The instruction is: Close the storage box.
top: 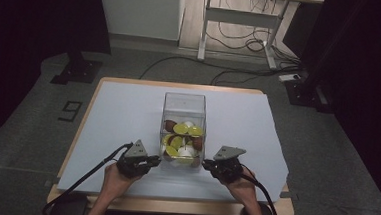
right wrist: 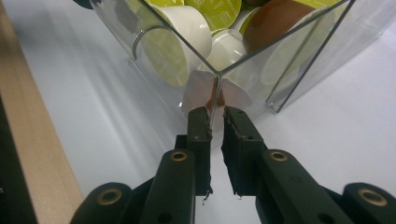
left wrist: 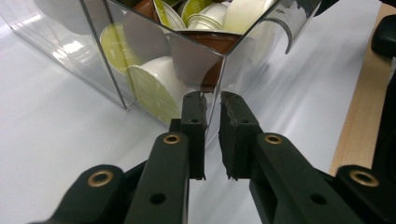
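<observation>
Box (top: 184, 107) corners pinched by left gripper (left wrist: 213, 100); right gripper (right wrist: 217, 114) likewise.

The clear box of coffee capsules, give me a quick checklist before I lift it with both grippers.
1. Left gripper pinched on a near corner of the clear box: ok.
2. Right gripper pinched on the other near corner: ok.
3. Box upright on the white table cover: ok.
4. Coffee capsules all inside: ok.
5. Grip firm enough to carry the load: cannot tell.
</observation>
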Demonstrator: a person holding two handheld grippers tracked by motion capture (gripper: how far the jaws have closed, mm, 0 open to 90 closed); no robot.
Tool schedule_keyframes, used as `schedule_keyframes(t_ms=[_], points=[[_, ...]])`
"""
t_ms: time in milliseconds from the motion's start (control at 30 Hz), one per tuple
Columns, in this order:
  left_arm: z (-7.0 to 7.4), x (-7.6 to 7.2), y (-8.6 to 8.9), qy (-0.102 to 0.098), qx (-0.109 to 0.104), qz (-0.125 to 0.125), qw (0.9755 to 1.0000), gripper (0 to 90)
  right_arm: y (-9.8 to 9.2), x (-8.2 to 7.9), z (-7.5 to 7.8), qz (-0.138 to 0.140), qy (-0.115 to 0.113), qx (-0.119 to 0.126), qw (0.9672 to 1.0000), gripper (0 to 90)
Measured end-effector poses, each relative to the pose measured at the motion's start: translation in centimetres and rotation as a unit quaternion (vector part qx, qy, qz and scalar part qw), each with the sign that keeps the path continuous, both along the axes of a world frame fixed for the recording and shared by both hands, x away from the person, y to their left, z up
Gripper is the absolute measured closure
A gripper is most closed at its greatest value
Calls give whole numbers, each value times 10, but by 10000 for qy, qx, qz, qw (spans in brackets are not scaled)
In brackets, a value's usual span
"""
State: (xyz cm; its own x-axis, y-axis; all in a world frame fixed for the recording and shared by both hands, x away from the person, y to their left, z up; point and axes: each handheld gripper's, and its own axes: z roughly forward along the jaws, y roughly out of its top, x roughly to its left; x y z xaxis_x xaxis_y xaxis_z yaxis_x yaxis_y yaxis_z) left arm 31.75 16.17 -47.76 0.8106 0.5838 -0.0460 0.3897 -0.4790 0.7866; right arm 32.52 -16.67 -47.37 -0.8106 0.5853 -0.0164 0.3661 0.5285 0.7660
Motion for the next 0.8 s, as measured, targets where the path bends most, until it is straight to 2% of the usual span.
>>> schedule_keyframes(t_ms=[400,800], points=[[0,9,0,28,-56,56,10000,810,2,5,0,-120,-12,-40,9999,811],[0,17,-2,-50,16,160,9999,809,9,5,3,1,-42,9,10000,811]])
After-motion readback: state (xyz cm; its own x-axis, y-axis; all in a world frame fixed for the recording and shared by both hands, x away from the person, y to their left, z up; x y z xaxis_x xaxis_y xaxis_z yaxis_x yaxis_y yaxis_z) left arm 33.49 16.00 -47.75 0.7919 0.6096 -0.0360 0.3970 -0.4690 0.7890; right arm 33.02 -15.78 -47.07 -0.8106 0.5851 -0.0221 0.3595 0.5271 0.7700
